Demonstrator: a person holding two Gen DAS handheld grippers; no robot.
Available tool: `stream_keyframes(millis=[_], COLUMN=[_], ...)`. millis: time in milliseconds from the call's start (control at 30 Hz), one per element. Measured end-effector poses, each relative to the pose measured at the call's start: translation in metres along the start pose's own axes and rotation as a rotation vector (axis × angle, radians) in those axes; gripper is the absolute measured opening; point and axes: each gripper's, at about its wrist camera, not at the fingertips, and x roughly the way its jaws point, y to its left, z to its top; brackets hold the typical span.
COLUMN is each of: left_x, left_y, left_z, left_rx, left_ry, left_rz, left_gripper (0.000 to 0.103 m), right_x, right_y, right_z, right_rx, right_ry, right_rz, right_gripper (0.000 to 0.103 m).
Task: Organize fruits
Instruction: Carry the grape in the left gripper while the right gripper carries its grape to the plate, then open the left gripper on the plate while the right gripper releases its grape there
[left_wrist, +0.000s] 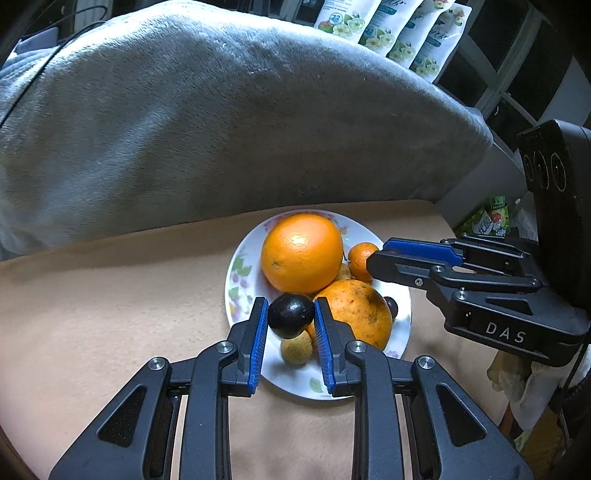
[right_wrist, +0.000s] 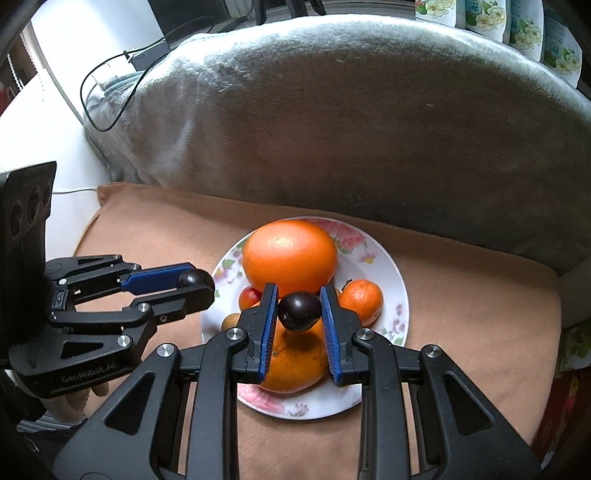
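Note:
A white flowered plate (left_wrist: 242, 271) (right_wrist: 391, 280) sits on a tan cushion and holds a large orange (left_wrist: 301, 253) (right_wrist: 290, 254), a blotched orange (left_wrist: 356, 312) (right_wrist: 295, 363), a small mandarin (left_wrist: 360, 258) (right_wrist: 362, 301), a yellowish small fruit (left_wrist: 295, 349) and a red one (right_wrist: 249, 297). My left gripper (left_wrist: 291, 315) (right_wrist: 194, 282) is shut on a dark plum (left_wrist: 290, 314) above the plate's left edge. My right gripper (right_wrist: 299, 310) (left_wrist: 384, 254) is shut on another dark plum (right_wrist: 299, 310) above the plate's middle.
A grey blanket-covered backrest (left_wrist: 221, 122) (right_wrist: 369, 122) rises behind the tan cushion (left_wrist: 110, 325) (right_wrist: 461, 314). Flower-printed packets (left_wrist: 399, 29) stand at the back right. A black cable (right_wrist: 110, 92) runs over the white surface at the left. A dark plum (left_wrist: 391, 306) lies on the plate's right.

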Motion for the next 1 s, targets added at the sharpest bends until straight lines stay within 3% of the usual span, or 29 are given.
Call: stream_keyframes(millis=[133, 200, 300, 467, 600, 700, 800, 1000], left_x=[0.002, 0.002, 0.000, -0.009, -0.018, -0.027, -0.038, -0.060], left_y=[-0.002, -0.002, -0.002, -0.002, -0.003, -0.002, -0.003, -0.010], left_z=[0.001, 0.002, 0.002, 0.002, 0.001, -0.001, -0.004, -0.006], left_rx=[0.004, 0.005, 0.005, 0.009, 0.009, 0.006, 0.002, 0.002], left_ry=[0.005, 0.007, 0.001, -0.009, -0.022, -0.024, -0.030, -0.030], left_rz=[-0.003, -0.004, -0.005, 0.002, 0.014, 0.021, 0.037, 0.065], left_gripper=[0.024, 0.025, 0.030, 0.031, 0.048, 0.050, 0.062, 0.064], right_x=[-0.001, -0.004, -0.007, -0.013, -0.023, -0.031, -0.042, -0.064], right_y=[-0.003, -0.003, -0.002, 0.000, -0.002, 0.000, 0.002, 0.010], right_z=[0.001, -0.001, -0.001, 0.000, -0.003, -0.006, -0.013, -0.022], right_rx=[0.013, 0.017, 0.013, 0.018, 0.031, 0.044, 0.055, 0.070], right_ry=[-0.004, -0.010, -0.023, -0.038, -0.050, -0.057, -0.062, -0.072], right_rz=[-0.003, -0.002, -0.002, -0.004, -0.013, -0.019, -0.036, -0.062], right_gripper=[0.028, 0.040, 0.048, 0.048, 0.053, 0.053, 0.053, 0.054])
